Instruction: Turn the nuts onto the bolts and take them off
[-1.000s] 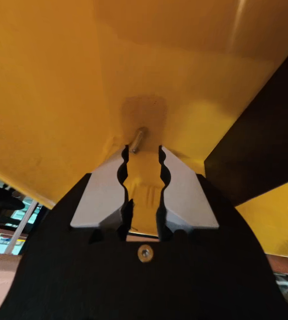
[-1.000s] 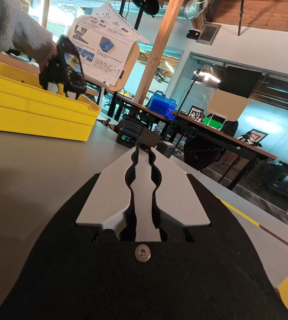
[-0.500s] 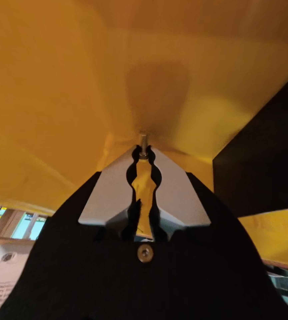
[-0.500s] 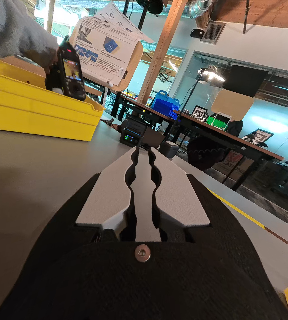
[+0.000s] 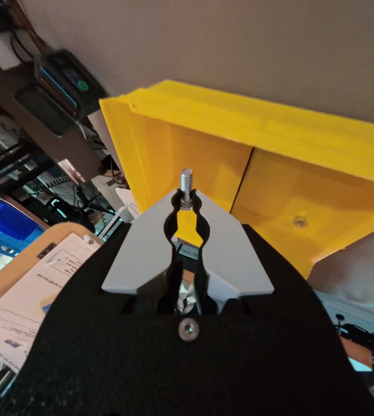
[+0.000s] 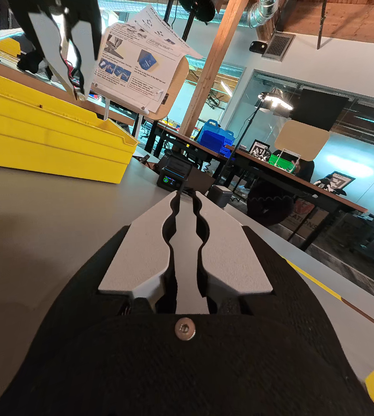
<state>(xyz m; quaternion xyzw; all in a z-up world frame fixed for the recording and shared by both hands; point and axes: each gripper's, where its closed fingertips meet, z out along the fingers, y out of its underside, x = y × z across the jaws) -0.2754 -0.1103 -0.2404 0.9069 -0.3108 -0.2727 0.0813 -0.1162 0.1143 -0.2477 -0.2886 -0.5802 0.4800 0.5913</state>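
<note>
**Bolt up in the left tongs, right tongs idle on the desk**

Nearest the lens, the left tongs (image 5: 186, 198) are clenched on a small silver bolt (image 5: 186, 185), and the grip sits right at the tips: the head end is seated in the foremost notch while the threaded shank stands clear ahead of the fingers (image 5: 150, 236). A flat piece sits at the base of the thread; whether it is a nut or the bolt's own head is too small to tell. That bolt looks light, rigid steel, smooth and slick at the head, so the notch is the sensible place to pinch it; a hold on the thread would likely block the nut's path. Small as it is, it could twist or pop free if squeezed off-centre.

Just beyond, the yellow bin (image 5: 260, 126) lies open below, a black divider splitting it, and a small shiny piece (image 5: 299, 221), possibly a nut, rests in the next compartment.

The right tongs (image 6: 186, 198) hang low over the grey desk (image 6: 46, 213), a narrow gap between the fingers, gripping nothing. Farther off in that view the left tongs show above the stacked yellow bins, with an instruction sheet (image 6: 136, 67) on a stand behind.
</note>
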